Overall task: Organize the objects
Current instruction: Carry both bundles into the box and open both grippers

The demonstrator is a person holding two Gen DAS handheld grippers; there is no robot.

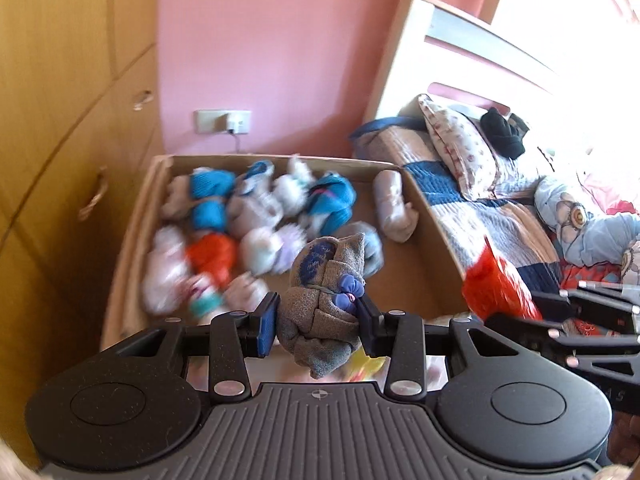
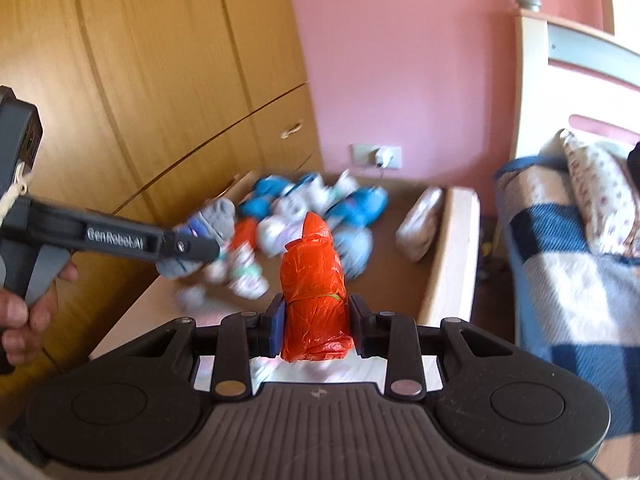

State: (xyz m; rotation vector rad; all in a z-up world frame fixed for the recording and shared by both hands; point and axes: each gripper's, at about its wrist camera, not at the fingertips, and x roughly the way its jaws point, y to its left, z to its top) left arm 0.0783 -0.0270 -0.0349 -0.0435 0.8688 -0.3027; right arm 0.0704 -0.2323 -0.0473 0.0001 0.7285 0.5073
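My left gripper (image 1: pixel 318 322) is shut on a grey rolled sock bundle (image 1: pixel 324 300) with blue and purple patches, held above the near part of an open wooden drawer (image 1: pixel 430 248). My right gripper (image 2: pixel 316 330) is shut on an orange plastic-wrapped roll (image 2: pixel 314 292), upright between the pads, above the drawer's near edge (image 2: pixel 448 264). The drawer holds several rolled sock bundles (image 1: pixel 224 232) in blue, white, grey and orange, blurred. The orange roll also shows in the left wrist view (image 1: pixel 496 288). The left gripper shows in the right wrist view (image 2: pixel 192 246), over the drawer's left side.
A wooden wardrobe (image 1: pixel 60 140) stands left of the drawer. A pink wall with a socket (image 1: pixel 224 122) is behind it. A bed (image 1: pixel 500 208) with a patchwork quilt, pillows and a black garment (image 1: pixel 502 132) lies to the right. A pale roll (image 1: pixel 394 204) lies alone in the drawer's right part.
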